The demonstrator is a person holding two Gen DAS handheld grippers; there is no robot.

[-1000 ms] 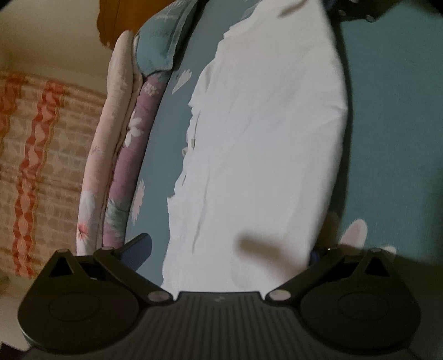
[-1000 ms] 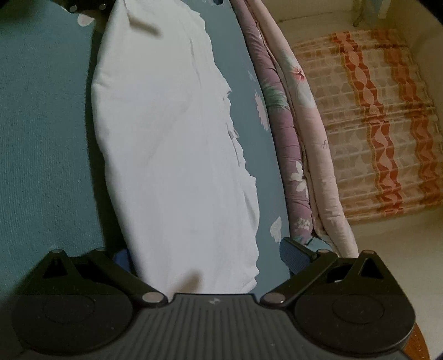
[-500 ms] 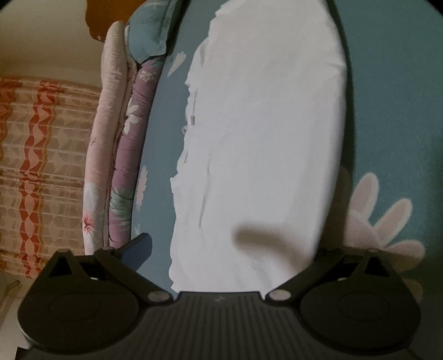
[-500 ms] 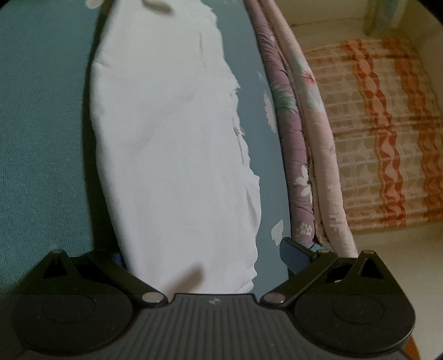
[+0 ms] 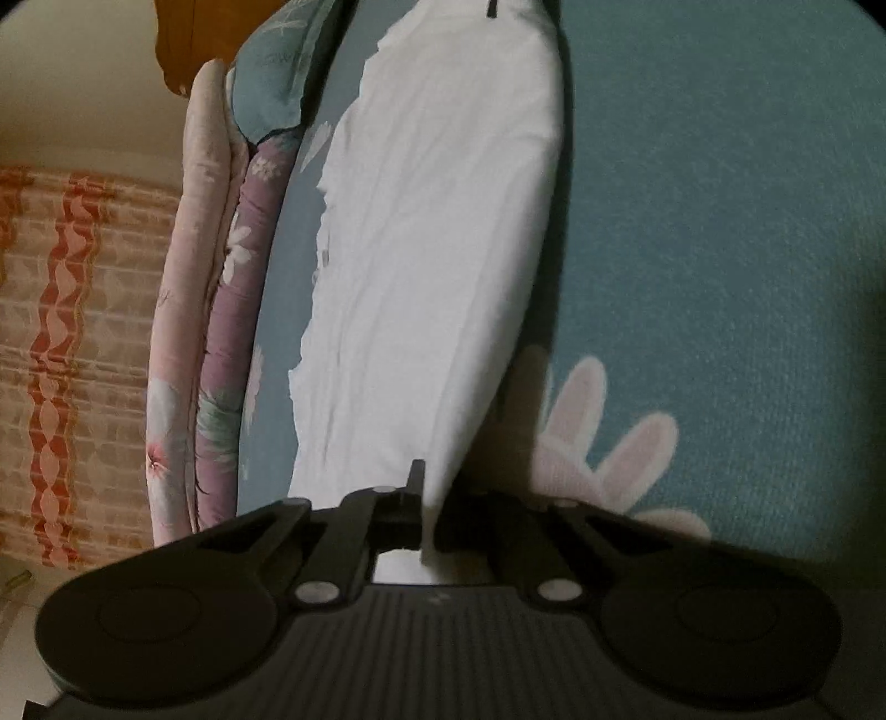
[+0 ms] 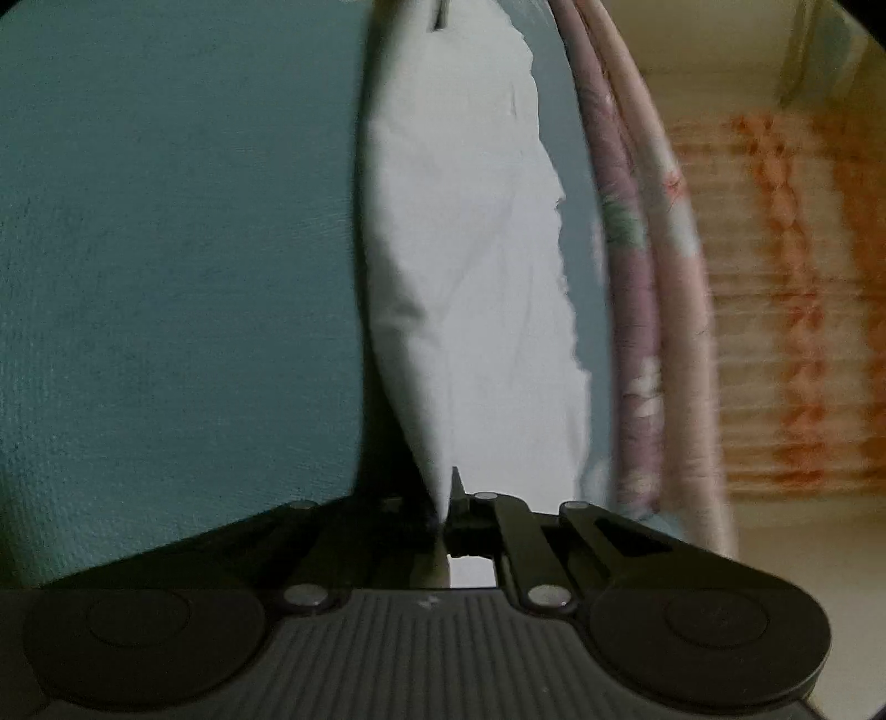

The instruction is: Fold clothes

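- Your left gripper (image 5: 421, 498) has its jaws drawn together on the near end of the white garment (image 5: 443, 249), which starts right at the fingertips and runs straight ahead of them.
- Only the left wrist view gives you the pale flower print (image 5: 603, 437) on the teal bedsheet (image 5: 720, 221) just right of the pinch, the teal floral pillow (image 5: 277, 72) far ahead on the left, and a brown wooden edge (image 5: 177, 50) beyond it.
- Left of that gripper lie the purple quilt (image 5: 232, 332) and pink quilt (image 5: 183, 304) rolls along the bed edge, then the orange-patterned mat (image 5: 55, 332) on the floor.
- Your right gripper (image 6: 448, 498) is likewise clamped on the garment's (image 6: 470, 249) opposite end, the cloth narrowing to a point between the fingertips.
- Only the right wrist view shows the cloth lifted into a taut ridge, with bare sheet (image 6: 166, 249) to its left.
- This view is motion-blurred: the quilts (image 6: 637, 277) and the mat (image 6: 803, 304) to its right are smeared, their prints hard to read.
- In each view the garment's far end is cut off at the top edge, where a small dark tip of the opposite gripper shows; what kind of garment it is cannot be told.
- Its long axis runs gripper to gripper, parallel to the quilt rolls, ragged edge facing them.
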